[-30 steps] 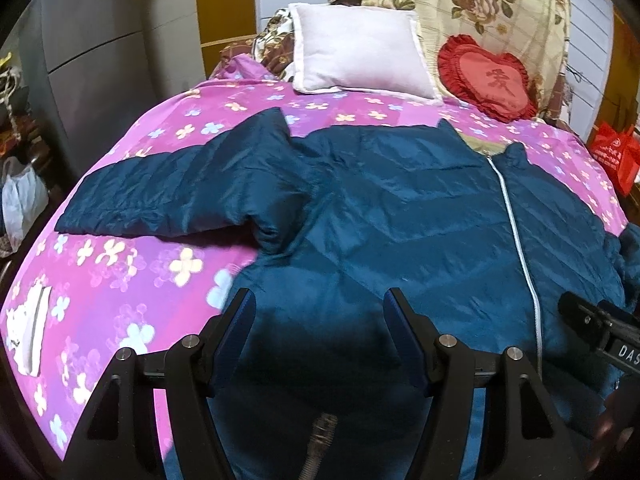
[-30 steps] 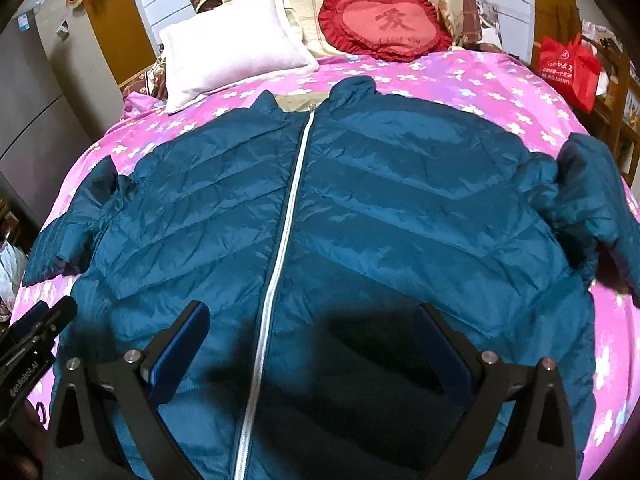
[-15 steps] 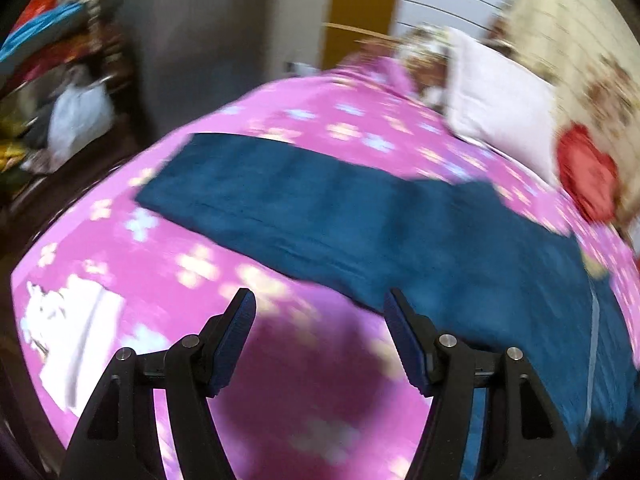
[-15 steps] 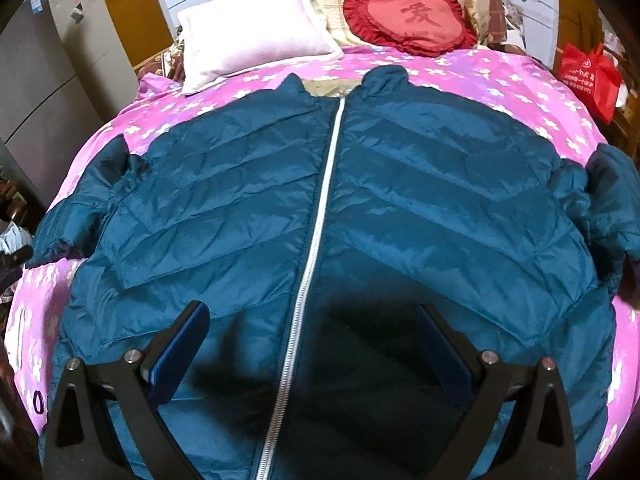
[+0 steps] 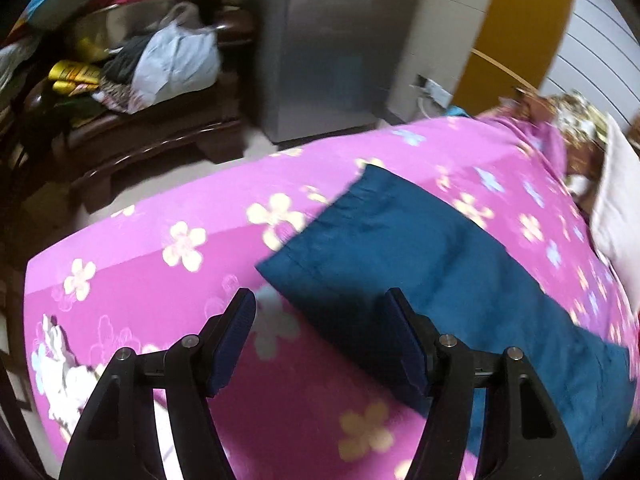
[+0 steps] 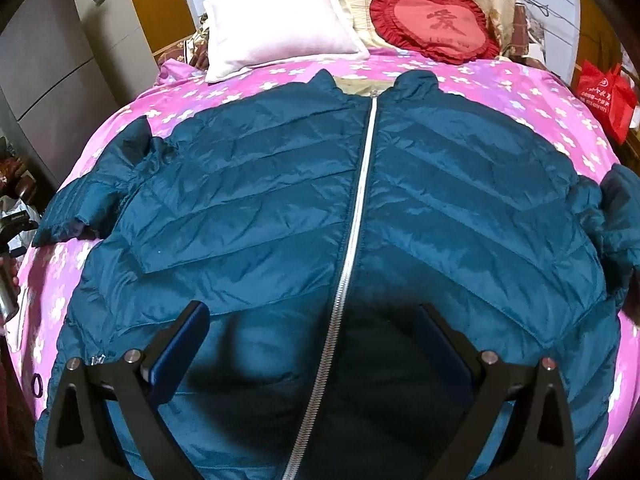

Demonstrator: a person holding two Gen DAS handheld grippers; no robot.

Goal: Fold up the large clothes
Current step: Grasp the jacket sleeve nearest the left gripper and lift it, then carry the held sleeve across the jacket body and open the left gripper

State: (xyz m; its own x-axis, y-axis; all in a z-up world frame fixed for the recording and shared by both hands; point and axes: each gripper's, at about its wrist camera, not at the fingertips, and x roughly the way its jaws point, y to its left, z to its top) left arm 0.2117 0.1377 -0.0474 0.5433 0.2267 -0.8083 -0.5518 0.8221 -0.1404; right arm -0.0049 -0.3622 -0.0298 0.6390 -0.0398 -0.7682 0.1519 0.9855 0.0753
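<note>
A dark teal puffer jacket (image 6: 460, 200) lies flat, front up and zipped, on a pink flowered bedspread (image 6: 520, 92). Its white zipper (image 6: 356, 220) runs down the middle. One sleeve (image 5: 420, 248) stretches out to the jacket's left; its cuff (image 5: 320, 232) lies just ahead of my left gripper (image 5: 324, 316), which is open and empty above it. My right gripper (image 6: 316, 332) is open and empty over the jacket's lower front. The other sleeve (image 6: 620, 216) is bunched at the right edge of the bed.
A white pillow (image 6: 276, 24) and a red heart cushion (image 6: 436, 24) lie at the head of the bed. A grey cabinet (image 5: 340, 40) and a dark bench with bags (image 5: 160, 68) stand beside the bed's left side. A red bag (image 6: 604, 96) stands at right.
My left gripper has swung left from the jacket's body out to the end of the left sleeve. The right gripper has shifted slightly left, centring on the zipper. Both stay open.
</note>
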